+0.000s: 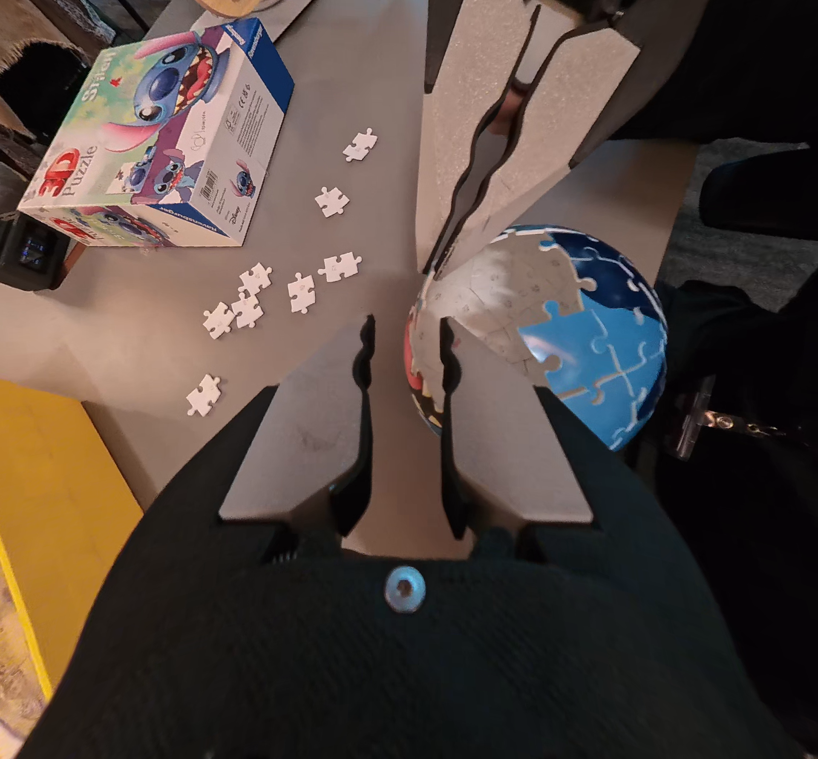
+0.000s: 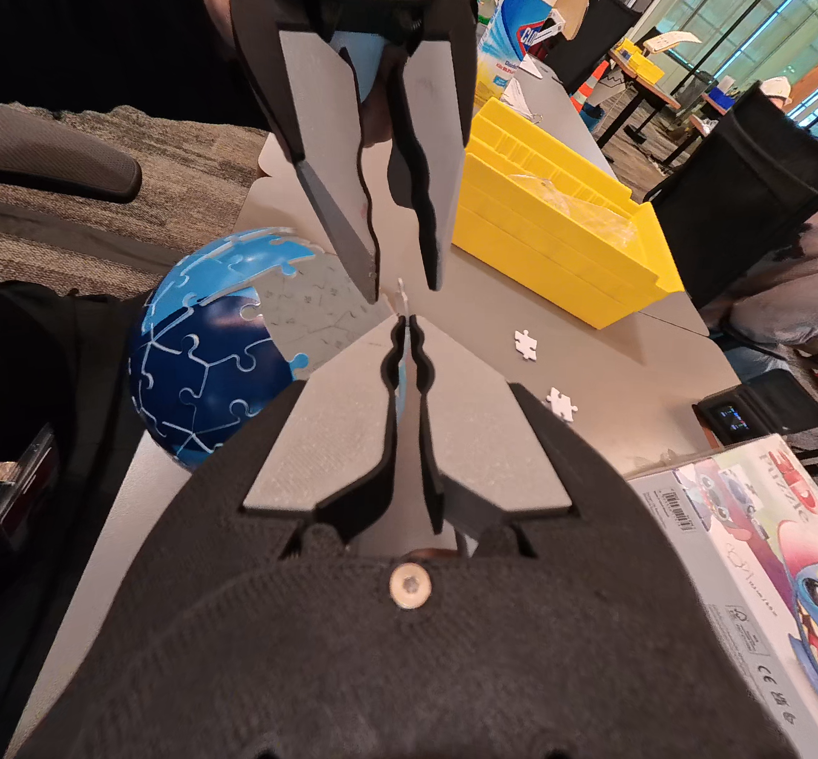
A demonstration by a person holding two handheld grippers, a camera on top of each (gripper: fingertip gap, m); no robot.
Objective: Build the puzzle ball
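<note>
Puzzle box (image 1: 155, 131) far left on grey table (image 1: 389, 73); loose white pieces (image 1: 301, 292) beside it. Left gripper (image 1: 405, 326) jaws parted, nothing held. Right gripper (image 2: 405, 317) pinched on one puzzle piece (image 2: 402, 295), edge-on. Half-built ball (image 1: 597, 330) rests on the table at right, touching both.

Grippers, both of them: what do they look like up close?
The left gripper and right gripper match: ribbed black printed bodies with one silver screw, two flat grey fingers tapering to points, wavy black pads on the inner edges. No cables or markings show.
</note>
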